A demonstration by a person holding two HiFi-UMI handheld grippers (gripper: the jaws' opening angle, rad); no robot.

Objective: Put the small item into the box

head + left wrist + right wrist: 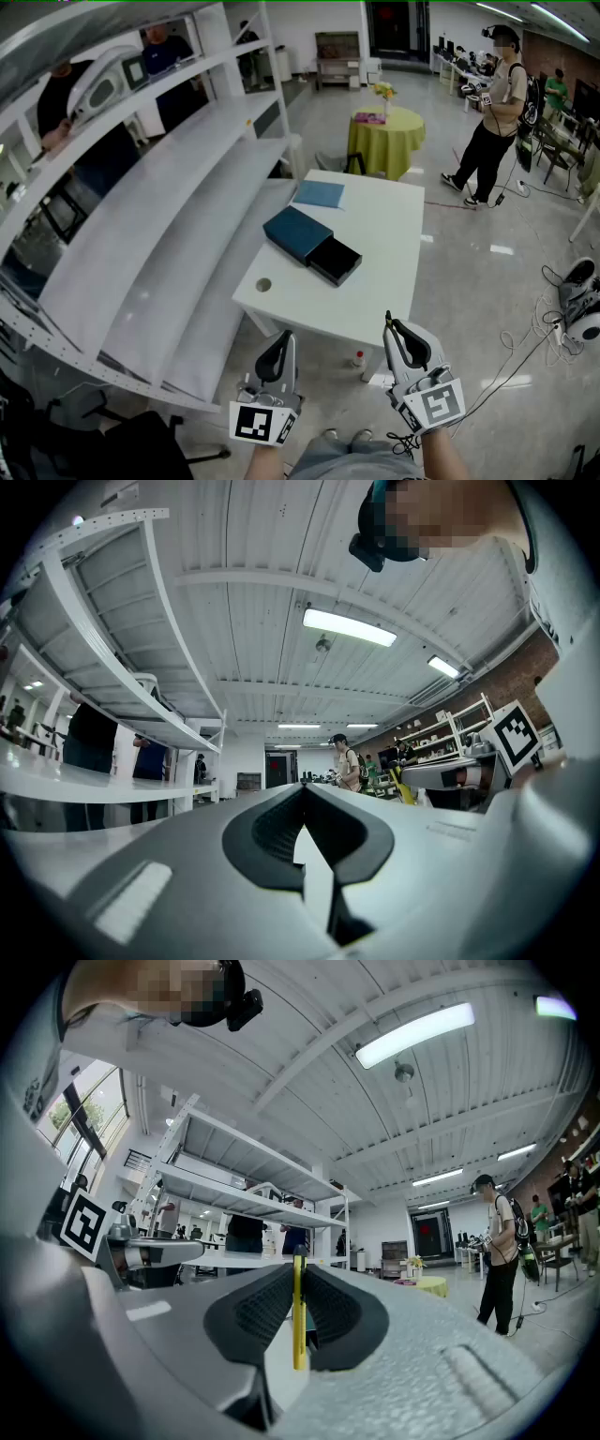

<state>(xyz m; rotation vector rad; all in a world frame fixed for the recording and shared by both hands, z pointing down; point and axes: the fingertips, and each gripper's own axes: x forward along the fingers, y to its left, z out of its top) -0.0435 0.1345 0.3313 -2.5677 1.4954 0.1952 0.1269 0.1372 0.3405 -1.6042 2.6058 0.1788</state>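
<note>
A dark blue box [298,234] lies on the white table [375,309], with its black drawer [336,260] slid out toward me. A flat blue piece [320,194] lies behind it. Both grippers are held low in front of me, short of the table's near edge and pointing upward. My right gripper [389,322] is shut on a thin yellow item [298,1326] that stands edge-on between its pads [330,1312]. My left gripper [281,336] is shut, and its jaws [303,794] meet with nothing between them.
A small round object [263,284] sits at the table's near left corner. White tiered shelving [159,244] runs along the left. A round table with a yellow-green cloth [385,141] stands beyond, and a person [492,122] stands at the far right. Cables [544,328] lie on the floor.
</note>
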